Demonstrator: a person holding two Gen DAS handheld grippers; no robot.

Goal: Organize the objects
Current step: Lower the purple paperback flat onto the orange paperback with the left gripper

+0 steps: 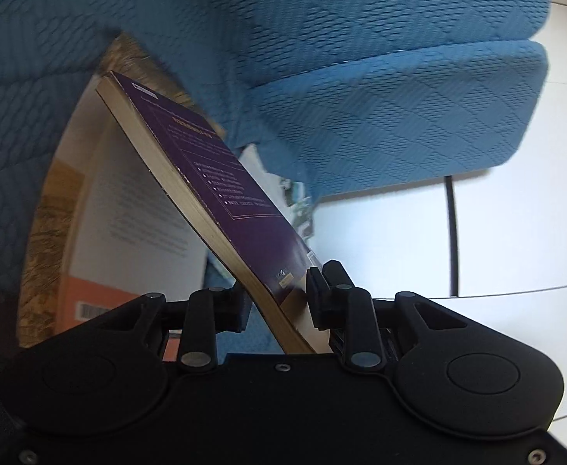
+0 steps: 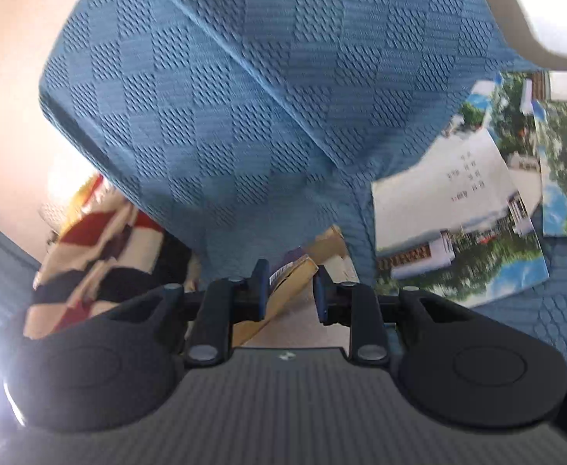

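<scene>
The left hand-held gripper and, it seems, the right hand-held gripper clamp a purple-covered paperback book, tilted above the blue textured sofa. Stiff yet bendable; hold near corners.

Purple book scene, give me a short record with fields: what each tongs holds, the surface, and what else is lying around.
left tongs: shut on the purple book, held tilted
right tongs: around a book corner; contact unclear
surface: blue textured sofa
nearby: photo booklets lying on the sofa; white and orange book beyond the purple one
</scene>
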